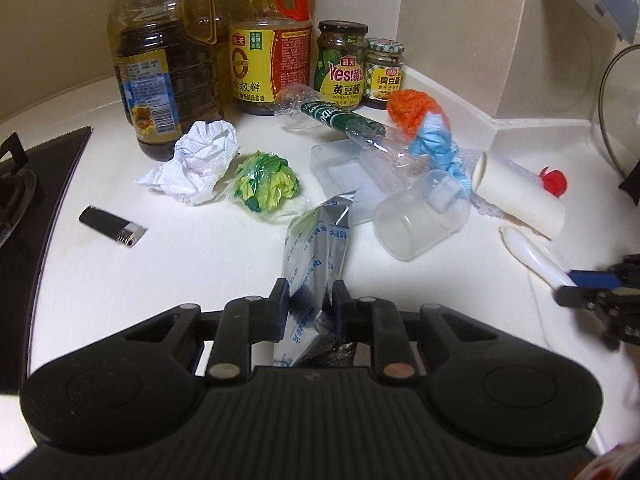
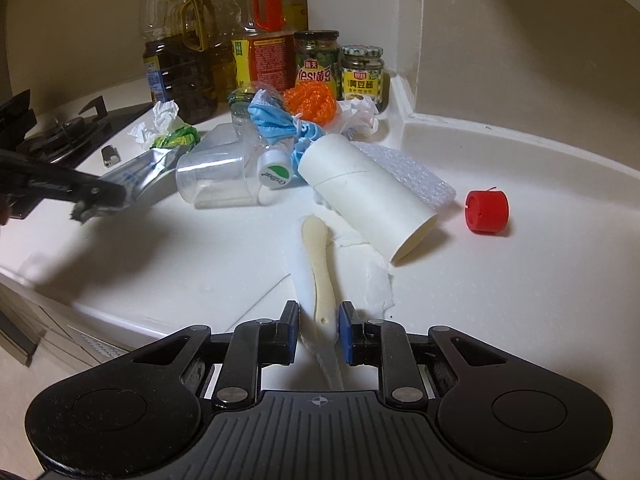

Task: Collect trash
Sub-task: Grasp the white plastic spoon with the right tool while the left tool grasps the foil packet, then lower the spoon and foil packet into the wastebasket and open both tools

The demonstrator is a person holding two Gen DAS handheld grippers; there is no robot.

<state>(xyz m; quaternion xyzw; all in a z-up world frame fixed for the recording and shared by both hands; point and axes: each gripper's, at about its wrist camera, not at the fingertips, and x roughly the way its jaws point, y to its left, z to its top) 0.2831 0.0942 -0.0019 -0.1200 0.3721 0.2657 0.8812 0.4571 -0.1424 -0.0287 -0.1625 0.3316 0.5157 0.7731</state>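
Silver foil of a pouch (image 1: 316, 264) stands pinched between the fingers of the left gripper (image 1: 310, 300) at the lower middle of the left wrist view; the jaws are narrowed onto it, pads pressing its sides, and the pouch runs up from them toward the centre of the frame. In the right wrist view the same pouch (image 2: 140, 176) shows at the left edge, held by that gripper's dark fingers.

At the lower middle of the right wrist view the right gripper (image 2: 319, 324) is closed to a narrow gap around the handle of a white spoon (image 2: 320, 268), which lies on a clear wrapper (image 2: 376, 284) on the white counter (image 2: 520, 288).

Other trash sits across the middle of the counter: crumpled paper (image 1: 196, 164), a green wad (image 1: 264, 180), a clear cup (image 1: 420, 216), a squashed bottle (image 1: 332, 116), a blue mask (image 1: 436, 144), an orange scourer (image 1: 412, 112), a cardboard tube (image 2: 368, 196) and a red cap (image 2: 486, 212) at right.

A lighter (image 1: 112, 226) lies at left near the stove (image 1: 24, 208). Oil bottles (image 1: 168, 68) and jars (image 1: 340, 64) line the wall at the top.
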